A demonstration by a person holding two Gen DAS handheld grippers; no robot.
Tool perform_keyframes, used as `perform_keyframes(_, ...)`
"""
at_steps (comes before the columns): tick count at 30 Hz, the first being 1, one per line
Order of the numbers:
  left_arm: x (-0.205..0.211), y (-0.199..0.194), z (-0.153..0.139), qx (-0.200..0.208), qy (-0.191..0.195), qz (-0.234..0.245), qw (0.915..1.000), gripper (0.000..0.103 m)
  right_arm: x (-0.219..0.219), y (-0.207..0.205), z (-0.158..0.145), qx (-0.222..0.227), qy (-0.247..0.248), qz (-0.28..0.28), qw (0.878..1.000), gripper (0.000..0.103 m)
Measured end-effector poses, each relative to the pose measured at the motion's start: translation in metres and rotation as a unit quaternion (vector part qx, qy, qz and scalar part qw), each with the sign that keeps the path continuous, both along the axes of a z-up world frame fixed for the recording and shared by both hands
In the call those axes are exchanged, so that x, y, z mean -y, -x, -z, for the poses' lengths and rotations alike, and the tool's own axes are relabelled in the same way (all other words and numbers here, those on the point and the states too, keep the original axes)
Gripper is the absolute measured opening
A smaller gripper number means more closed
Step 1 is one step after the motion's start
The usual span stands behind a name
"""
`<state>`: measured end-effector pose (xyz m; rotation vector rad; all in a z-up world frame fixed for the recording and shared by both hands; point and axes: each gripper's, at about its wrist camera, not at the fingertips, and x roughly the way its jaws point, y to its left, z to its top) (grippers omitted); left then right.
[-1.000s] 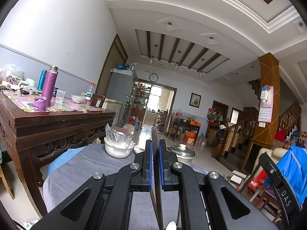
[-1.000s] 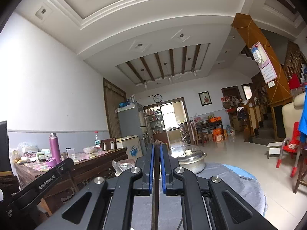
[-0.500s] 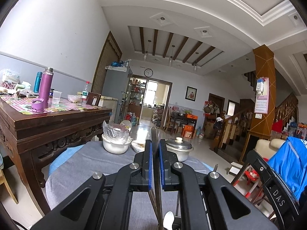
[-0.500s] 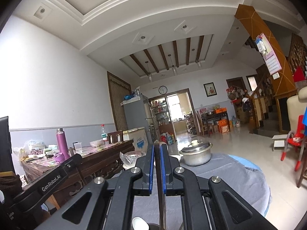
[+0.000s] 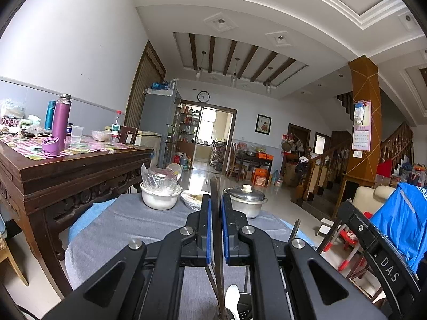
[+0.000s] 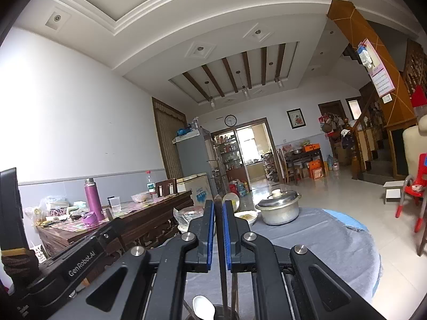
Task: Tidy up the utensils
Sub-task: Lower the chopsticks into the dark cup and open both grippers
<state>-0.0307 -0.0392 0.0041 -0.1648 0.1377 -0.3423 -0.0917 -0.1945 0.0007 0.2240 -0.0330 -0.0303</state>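
**Both grippers clamped on chopsticks above holder**

Left gripper (image 5: 215,208) pinches a dark thin wooden chopstick (image 5: 217,240); right gripper (image 6: 218,213) pinches another dark chopstick (image 6: 221,240). Beneath both: dark perforated utensil holder (image 5: 244,310) with white plastic spoon (image 6: 204,306). Beyond holder on the grey tablecloth (image 6: 333,240): lidded steel pot (image 6: 279,208), white bowl (image 5: 159,198).

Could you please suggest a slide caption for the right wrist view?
Right gripper shut on a dark chopstick above a utensil holder with a white spoon, lidded pot beyond.

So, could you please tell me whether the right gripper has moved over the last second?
Yes, slightly: the right gripper has tipped downward, since the lidded pot sits higher in its view.
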Motion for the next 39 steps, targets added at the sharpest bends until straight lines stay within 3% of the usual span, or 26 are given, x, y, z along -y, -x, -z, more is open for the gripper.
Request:
perform_keyframes(19, 0.006, -0.013, 0.006, -0.067, -0.025, 0.010, 0.9974, 0.008, 0.004, -0.016, 0.009, -0.044, -0.027, -0.023, 0.998, 0.008)
perform_keyframes(39, 0.004, -0.023, 0.013, -0.117, -0.027, 0.022, 0.9925, 0.008, 0.003, -0.020, 0.014, -0.063, -0.035, -0.038, 0.997, 0.010)
